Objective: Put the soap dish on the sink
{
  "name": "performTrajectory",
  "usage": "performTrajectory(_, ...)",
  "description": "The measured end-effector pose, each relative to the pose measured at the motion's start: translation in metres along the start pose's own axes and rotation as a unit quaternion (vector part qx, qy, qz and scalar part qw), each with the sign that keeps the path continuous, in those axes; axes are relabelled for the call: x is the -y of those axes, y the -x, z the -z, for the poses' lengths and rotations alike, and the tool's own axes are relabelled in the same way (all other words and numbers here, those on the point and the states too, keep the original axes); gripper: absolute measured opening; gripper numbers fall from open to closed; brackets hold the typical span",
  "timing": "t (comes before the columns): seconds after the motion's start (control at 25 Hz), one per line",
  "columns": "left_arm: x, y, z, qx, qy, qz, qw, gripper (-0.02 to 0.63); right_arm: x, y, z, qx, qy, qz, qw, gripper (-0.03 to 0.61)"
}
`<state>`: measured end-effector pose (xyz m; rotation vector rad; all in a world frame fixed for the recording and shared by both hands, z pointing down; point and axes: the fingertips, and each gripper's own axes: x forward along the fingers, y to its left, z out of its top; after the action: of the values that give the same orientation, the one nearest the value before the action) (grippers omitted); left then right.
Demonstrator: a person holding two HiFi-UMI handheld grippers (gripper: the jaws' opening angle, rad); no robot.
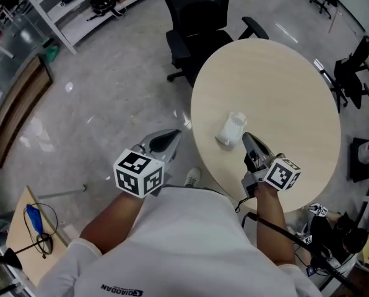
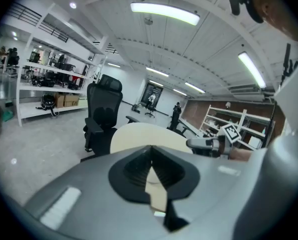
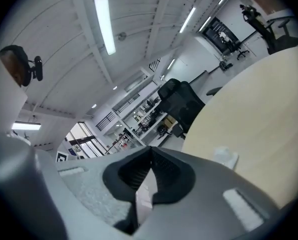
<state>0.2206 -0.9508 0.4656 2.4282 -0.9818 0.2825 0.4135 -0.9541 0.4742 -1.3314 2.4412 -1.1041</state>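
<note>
White soap dish lying on round tabletop, right gripper just beside it, fingers pressed together, empty, left gripper beyond tabletop edge, fingers likewise together, empty.

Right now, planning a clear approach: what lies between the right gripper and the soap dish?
Nothing: head view shows only bare table between right gripper and soap dish.

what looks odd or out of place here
The white soap dish sits alone on the round table, and no sink shows in any view. It may lie tilted, but that's too small to tell. Nothing looks spilled or broken.
</note>
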Motion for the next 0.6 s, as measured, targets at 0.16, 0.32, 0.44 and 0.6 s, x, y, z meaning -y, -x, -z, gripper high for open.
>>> performTrajectory(0.16, 0.017, 0.01, 0.007, 0.003, -0.005, 0.021, 0.9998, 0.005, -0.035, 0.02, 0.002, 0.011, 0.046, 0.02, 0.999, 0.002)
performTrajectory(0.32, 0.033, 0.022, 0.02, 0.006, -0.002, 0.046, 0.9989, 0.005, -0.056, 0.054, 0.016, 0.009, 0.098, 0.069, 0.993, 0.002)
performTrajectory(0.44, 0.039, 0.027, 0.028, 0.001, -0.006, 0.052, 0.9986, 0.005, -0.066, 0.073, 0.025, 0.018, 0.11, 0.087, 0.99, 0.002)
performTrajectory(0.6, 0.057, 0.032, 0.037, -0.011, -0.016, 0.064, 0.9978, 0.005, -0.068, 0.098, 0.041, 0.013, 0.119, 0.105, 0.987, 0.002)
